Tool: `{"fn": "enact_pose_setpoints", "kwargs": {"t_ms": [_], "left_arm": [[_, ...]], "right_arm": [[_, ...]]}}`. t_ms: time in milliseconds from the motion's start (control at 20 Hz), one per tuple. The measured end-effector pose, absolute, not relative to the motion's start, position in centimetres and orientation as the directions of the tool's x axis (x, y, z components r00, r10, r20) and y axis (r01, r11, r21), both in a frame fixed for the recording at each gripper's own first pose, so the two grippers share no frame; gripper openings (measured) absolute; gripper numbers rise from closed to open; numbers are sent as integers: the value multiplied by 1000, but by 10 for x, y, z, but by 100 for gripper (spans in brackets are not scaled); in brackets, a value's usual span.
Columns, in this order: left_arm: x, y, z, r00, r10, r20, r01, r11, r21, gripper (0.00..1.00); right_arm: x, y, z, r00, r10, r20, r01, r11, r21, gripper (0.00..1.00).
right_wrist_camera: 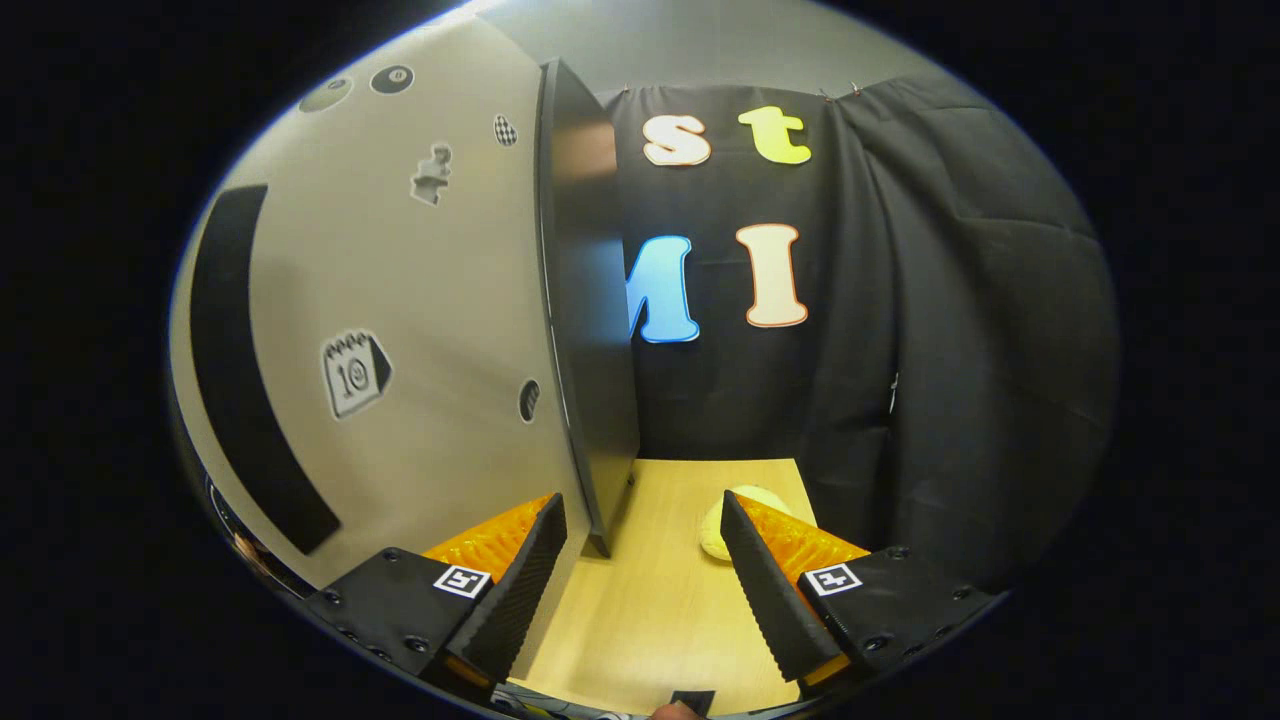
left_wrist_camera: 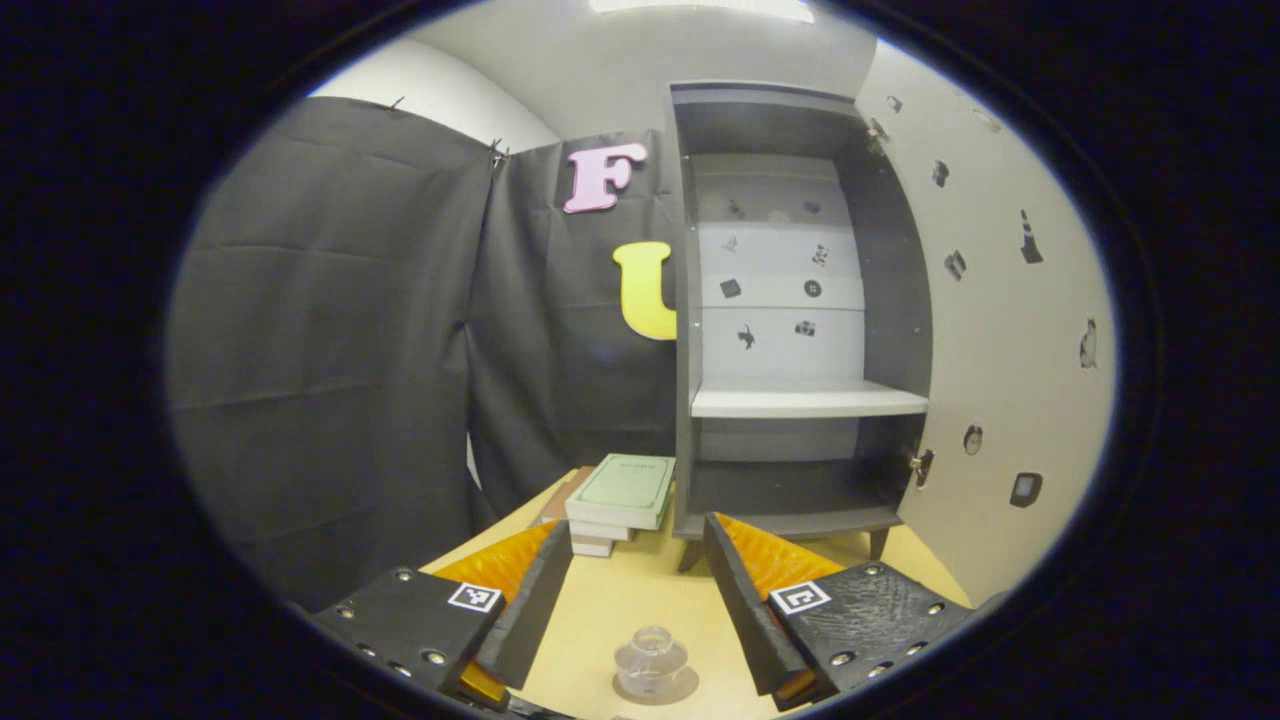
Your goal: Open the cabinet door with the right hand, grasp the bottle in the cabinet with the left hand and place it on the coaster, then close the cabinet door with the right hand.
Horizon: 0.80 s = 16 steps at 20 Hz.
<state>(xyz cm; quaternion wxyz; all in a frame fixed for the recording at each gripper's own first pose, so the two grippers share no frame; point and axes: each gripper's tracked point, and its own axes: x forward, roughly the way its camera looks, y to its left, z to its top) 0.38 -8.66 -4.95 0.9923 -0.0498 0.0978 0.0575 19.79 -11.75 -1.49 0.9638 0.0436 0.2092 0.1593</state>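
Pale wood table [left_wrist_camera: 620, 600] is carrying the bottle [left_wrist_camera: 650, 660] on its coaster [left_wrist_camera: 680, 688] between the open left hand-held gripper [left_wrist_camera: 635, 590] fingers — the open right hand-held gripper [right_wrist_camera: 640, 580] is facing the cabinet door [right_wrist_camera: 420, 330] edge, likely closing it next.

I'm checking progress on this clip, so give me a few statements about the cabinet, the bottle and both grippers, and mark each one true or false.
1. The grey cabinet door stands open. True.
2. The clear plastic bottle is on the cabinet's white shelf. False: it stands on the round coaster on the wooden table.
3. The left gripper has its jaws apart, not pressing the bottle. True.
4. The right gripper is clamped on the door. False: its jaws are open, the door's edge between them.
5. A stack of books lies beside the cabinet. True.
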Motion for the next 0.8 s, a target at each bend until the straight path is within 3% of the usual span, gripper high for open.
{"fn": "enact_pose_setpoints", "kwargs": {"t_ms": [350,500,550,600,650,800], "left_arm": [[15,-73,-27,992,17,-124,-26,997,-67,80],[16,-59,-28,994,4,-110,-13,997,-79,82],[16,-54,-28,994,1,-107,-11,996,-88,80],[17,-48,-30,994,1,-107,-11,996,-93,80],[17,-40,-31,994,3,-109,-14,995,-97,80],[19,-26,-39,993,-2,-121,-13,992,-123,80]], "right_arm": [[173,-94,37,892,331,-307,-264,934,240,98],[171,-91,43,911,285,-299,-233,952,197,97],[171,-88,45,914,277,-298,-230,956,182,90],[171,-84,45,913,274,-301,-230,958,174,90],[171,-78,45,910,279,-305,-236,957,171,97],[168,-56,48,903,305,-302,-265,949,169,96]]}}
